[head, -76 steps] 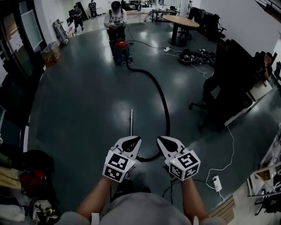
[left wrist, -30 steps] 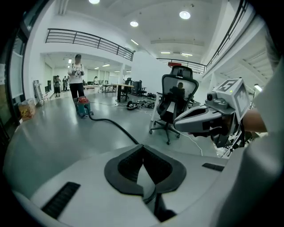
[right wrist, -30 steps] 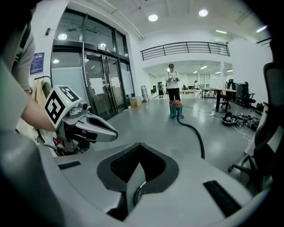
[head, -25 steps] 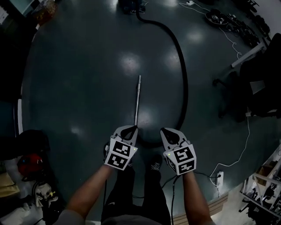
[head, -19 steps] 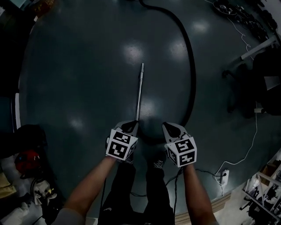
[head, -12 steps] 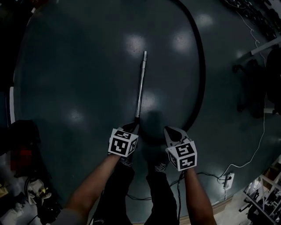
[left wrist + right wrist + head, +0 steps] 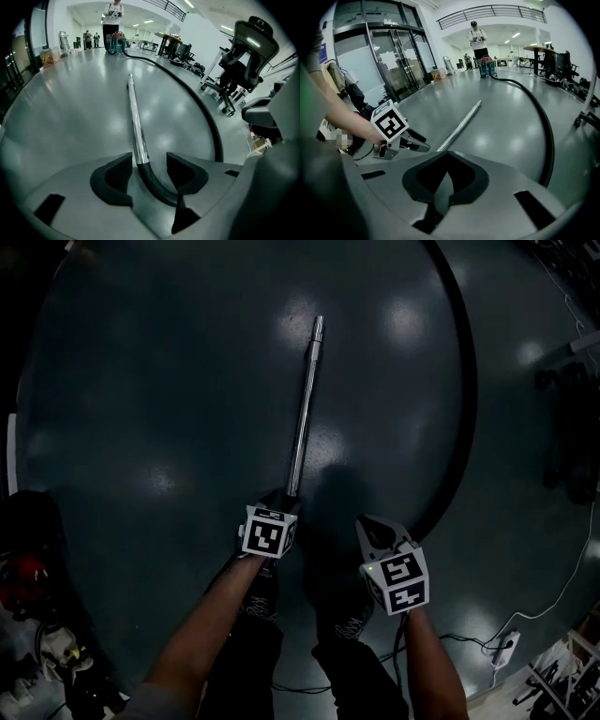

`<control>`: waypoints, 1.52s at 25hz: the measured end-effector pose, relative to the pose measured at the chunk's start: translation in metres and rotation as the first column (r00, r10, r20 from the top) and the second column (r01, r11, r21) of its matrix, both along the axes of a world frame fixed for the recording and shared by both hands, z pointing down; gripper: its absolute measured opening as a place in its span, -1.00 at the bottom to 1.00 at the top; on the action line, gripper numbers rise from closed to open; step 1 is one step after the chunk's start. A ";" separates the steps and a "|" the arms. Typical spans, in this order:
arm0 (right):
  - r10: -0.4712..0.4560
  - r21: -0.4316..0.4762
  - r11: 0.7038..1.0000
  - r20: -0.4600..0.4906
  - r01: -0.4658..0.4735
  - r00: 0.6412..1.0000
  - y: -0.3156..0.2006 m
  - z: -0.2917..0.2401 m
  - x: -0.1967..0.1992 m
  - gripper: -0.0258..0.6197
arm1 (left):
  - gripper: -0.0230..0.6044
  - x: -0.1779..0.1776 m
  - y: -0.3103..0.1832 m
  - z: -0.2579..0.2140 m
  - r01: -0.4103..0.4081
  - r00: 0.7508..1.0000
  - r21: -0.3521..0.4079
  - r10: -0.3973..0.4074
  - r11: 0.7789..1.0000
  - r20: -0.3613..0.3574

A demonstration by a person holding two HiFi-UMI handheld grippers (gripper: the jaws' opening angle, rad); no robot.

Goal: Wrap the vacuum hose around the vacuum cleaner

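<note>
A metal wand (image 7: 303,413) lies on the dark floor, and its near end joins the black hose (image 7: 466,399), which curves off to the right. My left gripper (image 7: 281,497) is low at that joint. Its jaws have just been opening and stand open on either side of the black cuff (image 7: 146,169), without touching it. My right gripper (image 7: 368,522) hangs just right of it, shut and empty. The vacuum cleaner (image 7: 116,43) stands far off at the hose's other end, with a person (image 7: 111,11) behind it. The right gripper view also shows the left gripper (image 7: 407,142), the wand (image 7: 461,124) and the hose (image 7: 544,136).
An office chair (image 7: 243,61) stands to the right of the hose. Bags and a red object (image 7: 21,577) lie at the left edge. A white cable and power strip (image 7: 511,645) are at the lower right. Glass doors (image 7: 393,56) line the left wall.
Both grippers have sunk toward the floor. The left one has come down onto the wand's near end. The head view has tilted down, and the vacuum cleaner has left it.
</note>
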State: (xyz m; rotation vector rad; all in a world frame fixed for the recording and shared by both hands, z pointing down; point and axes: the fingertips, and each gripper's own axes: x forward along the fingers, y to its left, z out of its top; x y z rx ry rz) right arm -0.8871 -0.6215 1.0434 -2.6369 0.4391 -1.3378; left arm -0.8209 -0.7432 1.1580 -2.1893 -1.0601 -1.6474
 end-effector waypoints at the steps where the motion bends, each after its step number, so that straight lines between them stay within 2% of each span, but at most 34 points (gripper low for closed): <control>1: -0.011 0.002 1.000 0.003 0.011 1.000 0.001 0.011 0.002 -0.91 | -0.20 0.003 0.000 0.016 0.008 1.000 0.014 -0.008 1.000 -0.001; 8: -0.056 -0.016 0.998 0.016 0.056 0.998 0.019 0.067 0.015 -0.91 | -0.07 0.015 0.014 0.087 -0.014 0.999 0.072 0.016 0.997 -0.032; 12: -0.055 0.006 0.998 -0.003 0.055 0.998 0.025 0.065 0.024 -0.91 | -0.07 0.013 0.014 0.112 -0.017 1.000 0.105 0.018 0.994 -0.005; 16: -0.035 -0.004 0.999 -0.032 0.035 0.999 0.037 0.050 0.030 -0.91 | -0.07 0.008 0.010 0.117 -0.025 1.000 0.145 0.025 0.989 0.002; 18: -0.008 0.002 1.000 -0.036 0.008 0.999 0.041 0.042 0.029 -0.91 | -0.26 0.008 0.012 0.114 -0.023 1.000 0.152 0.023 0.988 0.003; 22: -0.027 -0.014 1.000 -0.023 0.026 0.999 0.036 0.015 0.012 -0.91 | -0.30 0.017 0.019 0.076 -0.011 0.999 0.142 0.016 0.990 -0.039; 29: -0.045 -0.025 0.999 0.011 0.046 0.999 0.045 -0.070 -0.009 -0.91 | -0.31 0.034 0.049 -0.043 0.013 0.997 0.094 -0.006 0.995 -0.073; 33: -0.122 -0.004 0.993 0.011 0.122 0.992 0.036 -0.116 -0.011 -0.91 | -0.32 0.038 0.060 -0.104 0.032 0.997 0.079 -0.027 0.996 -0.070; 38: -0.226 -0.017 0.974 0.009 0.227 0.974 0.030 -0.153 -0.005 -0.91 | -0.32 0.020 0.061 -0.159 0.033 0.998 0.087 -0.029 0.996 -0.050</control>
